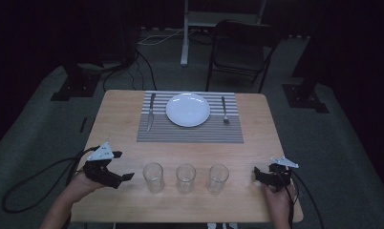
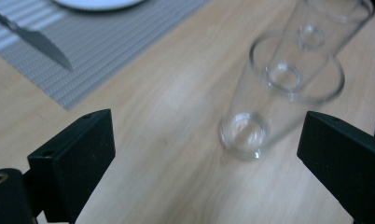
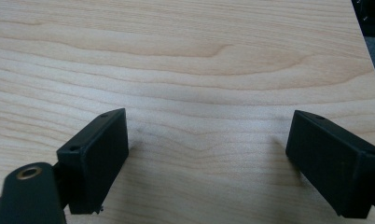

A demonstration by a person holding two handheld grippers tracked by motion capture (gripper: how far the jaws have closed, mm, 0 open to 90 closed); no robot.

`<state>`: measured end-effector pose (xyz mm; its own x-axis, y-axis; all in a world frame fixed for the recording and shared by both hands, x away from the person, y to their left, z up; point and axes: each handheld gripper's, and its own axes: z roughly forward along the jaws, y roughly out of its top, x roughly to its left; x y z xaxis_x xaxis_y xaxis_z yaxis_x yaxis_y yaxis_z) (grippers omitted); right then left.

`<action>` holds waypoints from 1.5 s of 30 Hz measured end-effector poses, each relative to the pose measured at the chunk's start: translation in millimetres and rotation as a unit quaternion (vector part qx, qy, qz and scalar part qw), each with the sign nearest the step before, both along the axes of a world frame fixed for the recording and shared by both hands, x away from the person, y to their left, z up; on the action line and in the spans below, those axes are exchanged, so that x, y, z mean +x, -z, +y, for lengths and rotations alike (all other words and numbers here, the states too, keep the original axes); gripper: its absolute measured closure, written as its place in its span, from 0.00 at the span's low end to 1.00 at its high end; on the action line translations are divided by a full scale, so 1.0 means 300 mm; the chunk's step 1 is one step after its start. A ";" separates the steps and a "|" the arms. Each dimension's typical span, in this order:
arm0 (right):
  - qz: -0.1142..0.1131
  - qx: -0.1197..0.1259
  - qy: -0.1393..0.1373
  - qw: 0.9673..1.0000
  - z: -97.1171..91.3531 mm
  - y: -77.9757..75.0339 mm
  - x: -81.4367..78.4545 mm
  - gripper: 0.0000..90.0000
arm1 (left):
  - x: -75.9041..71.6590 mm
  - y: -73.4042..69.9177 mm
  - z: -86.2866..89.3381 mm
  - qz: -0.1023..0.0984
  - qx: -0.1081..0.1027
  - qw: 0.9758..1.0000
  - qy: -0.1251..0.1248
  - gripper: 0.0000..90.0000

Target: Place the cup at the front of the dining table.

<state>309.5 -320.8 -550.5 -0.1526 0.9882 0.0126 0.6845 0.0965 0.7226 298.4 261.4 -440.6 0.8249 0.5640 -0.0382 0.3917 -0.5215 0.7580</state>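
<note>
Presently, the light wooden table (image 1: 257, 200) is carrying the following. Along its near edge, three clear drinking glasses are standing upright in a row, apart from one another: the left clear glass (image 1: 153, 177), the middle clear glass (image 1: 186, 177) and the right clear glass (image 1: 218, 178).

The left gripper (image 1: 127, 177), black with a grey three-cornered plate, is hovering just beside the left clear glass and pointing toward it; its jaws are standing wide apart with nothing between them (the left gripper view is showing the glass (image 2: 251, 126) ahead, lying between the two pads' lines but untouched, somewhat blurred). The person's left hand (image 1: 78, 186) is gripping it from below.

The right gripper (image 1: 256, 175), black likewise, is sitting low at the table's near right corner, near the right clear glass but clear of it; its jaws are also standing apart, over bare wood.

Farther back, a grey striped placemat (image 1: 190, 133) is lying flat, bearing a round white plate (image 1: 188, 109) at centre, a steel knife (image 1: 151, 112) to its left and a steel fork (image 1: 224, 110) to its right.
</note>
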 end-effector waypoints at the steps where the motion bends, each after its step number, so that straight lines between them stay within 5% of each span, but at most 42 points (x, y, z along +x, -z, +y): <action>1: 0.000 0.000 0.000 1.000 0.000 0.000 0.000 0.14 | 0.003 -0.007 -0.010 -0.004 -0.004 1.000 -0.001 0.05; 24: 0.000 0.000 -0.001 1.000 0.000 0.000 0.000 0.14 | 0.077 -0.102 -0.218 -0.007 0.007 0.996 0.085 0.07; 45: -0.001 0.000 -0.001 1.000 0.000 0.000 0.000 0.14 | 0.103 -0.126 -0.447 -0.006 0.016 0.989 0.149 0.07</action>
